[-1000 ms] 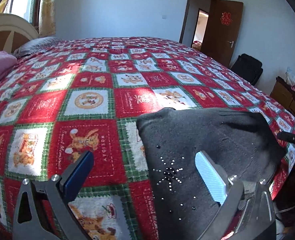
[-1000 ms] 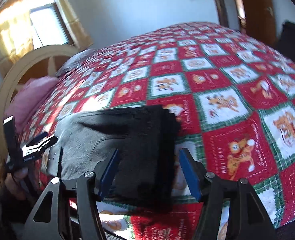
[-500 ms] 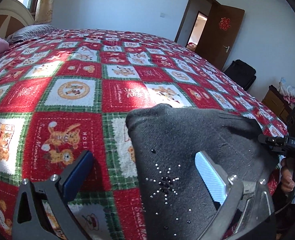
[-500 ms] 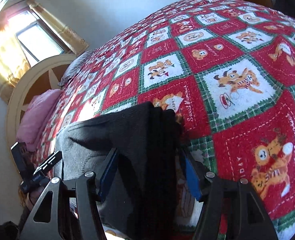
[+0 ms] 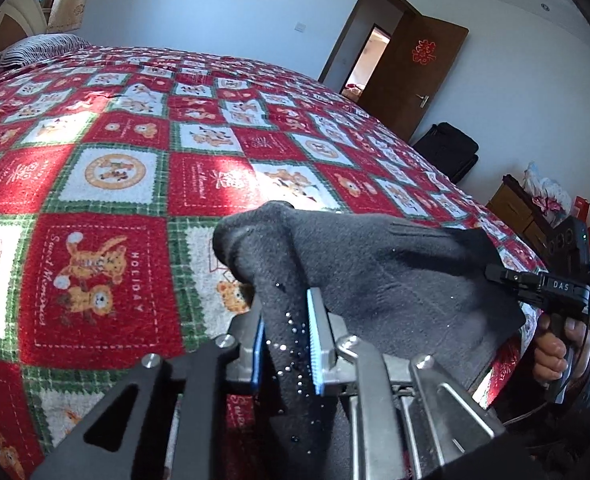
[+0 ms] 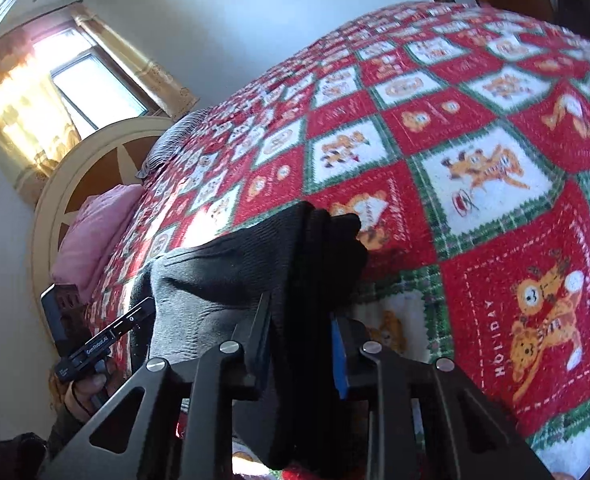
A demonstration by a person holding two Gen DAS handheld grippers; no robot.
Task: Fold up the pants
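Dark grey pants (image 5: 375, 272) with small rhinestones lie folded at the near edge of the bed. My left gripper (image 5: 289, 344) is shut on their left edge, cloth bunched between the blue pads. My right gripper (image 6: 301, 344) is shut on the opposite edge of the pants (image 6: 223, 280). The cloth is raised and slack between the two grippers. The right gripper body shows in the left wrist view (image 5: 543, 284), and the left one in the right wrist view (image 6: 103, 340).
The bed has a red, green and white Christmas patchwork blanket (image 5: 127, 168). A pink pillow (image 6: 91, 232) and headboard (image 6: 59, 184) lie at the bed's head. An open brown door (image 5: 415, 76), a black bag (image 5: 447, 152) and a wooden dresser (image 5: 519, 208) stand beyond.
Both grippers were open around the pants' edges and have closed on the cloth. The pants' edges have bunched up and lifted slightly.
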